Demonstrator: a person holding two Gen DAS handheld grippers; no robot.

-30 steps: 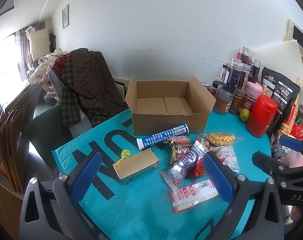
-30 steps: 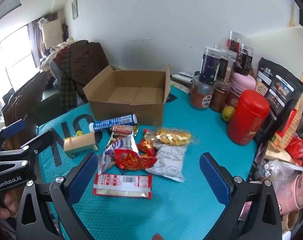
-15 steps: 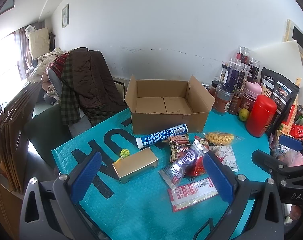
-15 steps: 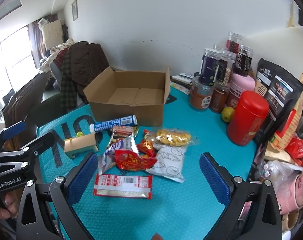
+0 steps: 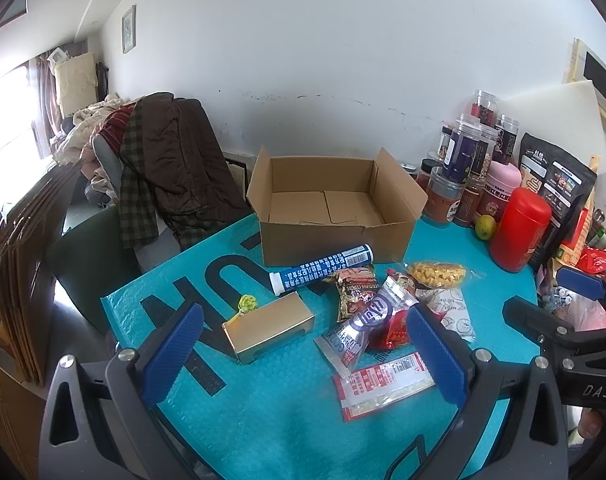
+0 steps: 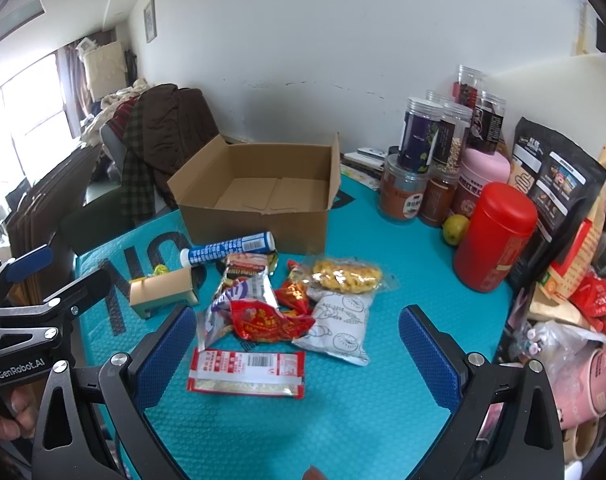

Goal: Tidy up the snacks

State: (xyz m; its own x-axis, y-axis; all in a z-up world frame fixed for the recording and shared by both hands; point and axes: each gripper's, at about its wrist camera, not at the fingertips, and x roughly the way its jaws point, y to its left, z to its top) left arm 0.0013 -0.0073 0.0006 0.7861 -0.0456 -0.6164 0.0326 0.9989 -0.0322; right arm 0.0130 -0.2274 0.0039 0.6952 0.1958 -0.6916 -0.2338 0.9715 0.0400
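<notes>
An open, empty cardboard box [image 5: 335,204] [image 6: 263,196] stands at the back of the teal mat [image 5: 263,420]. In front of it lie a blue tube [image 5: 323,268] [image 6: 227,248], a gold box [image 5: 269,328] [image 6: 161,292], a red-and-white flat packet [image 5: 387,384] [image 6: 247,372], a red pouch [image 6: 267,320], a white pouch [image 6: 339,328], a yellow snack bag [image 5: 437,274] [image 6: 345,274] and a silver-purple bag [image 5: 363,324]. My left gripper [image 5: 303,352] is open above the mat's near edge, holding nothing. My right gripper [image 6: 295,356] is open over the flat packet, holding nothing.
Jars [image 6: 419,160], a red canister [image 6: 495,236], a lime [image 6: 455,229] and a black bag [image 6: 559,184] crowd the right side. A chair draped with clothes [image 5: 163,172] stands at the left. More packets and cups [image 6: 583,344] sit at the far right edge.
Both grippers have shifted very slightly; the snacks and box have not moved and both grippers stay open.
</notes>
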